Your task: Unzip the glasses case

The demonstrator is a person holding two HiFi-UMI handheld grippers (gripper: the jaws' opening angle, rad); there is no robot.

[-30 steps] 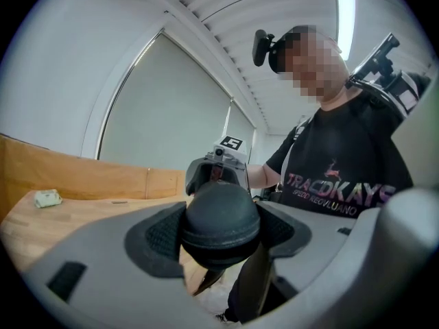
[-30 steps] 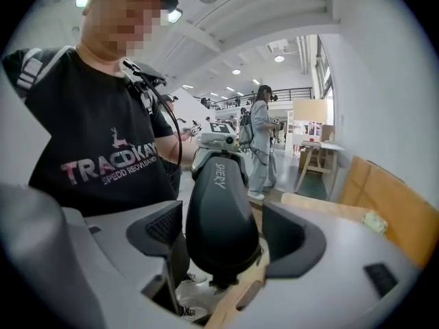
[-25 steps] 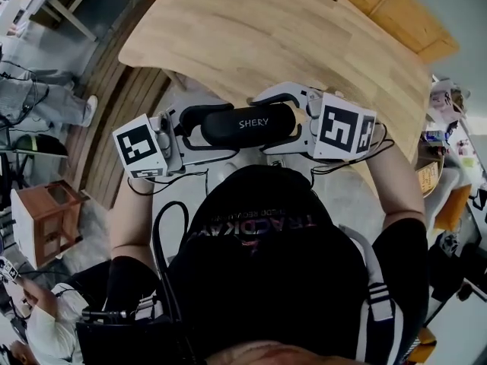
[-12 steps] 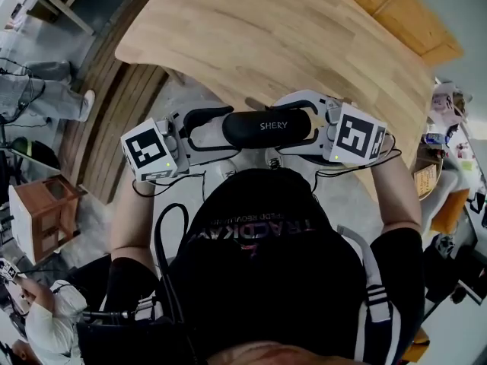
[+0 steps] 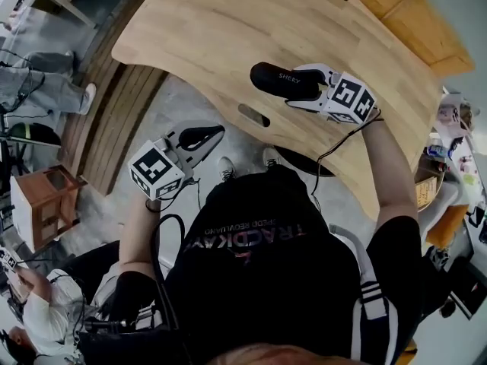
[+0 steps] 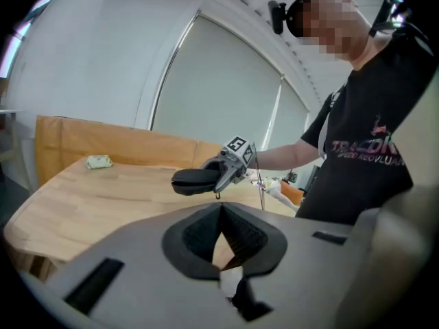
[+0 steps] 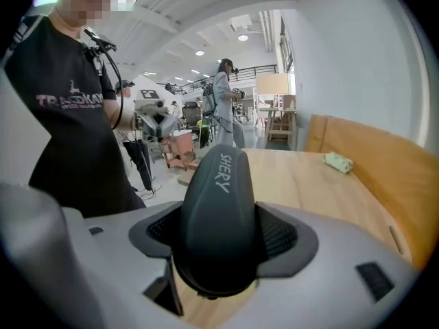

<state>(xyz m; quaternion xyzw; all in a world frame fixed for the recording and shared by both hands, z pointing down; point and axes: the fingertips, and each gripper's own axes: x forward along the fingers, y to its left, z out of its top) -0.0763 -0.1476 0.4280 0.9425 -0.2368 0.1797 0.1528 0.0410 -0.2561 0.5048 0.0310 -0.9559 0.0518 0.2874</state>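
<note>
Nearest the person and off the edge of the wooden tabletop (image 5: 228, 29), the left tongs (image 5: 216, 132) have just closed together with nothing between them, while farther out the right tongs (image 7: 219, 233), just tightened a little, clamp one end of the black glasses case (image 5: 275, 79) held above that tabletop

Left gripper (image 5: 215, 132) held low, jaws just snapped together, empty. Right gripper (image 5: 303, 86) arm outstretched, jaws just tightened, clamping case (image 5: 274, 78).
</note>
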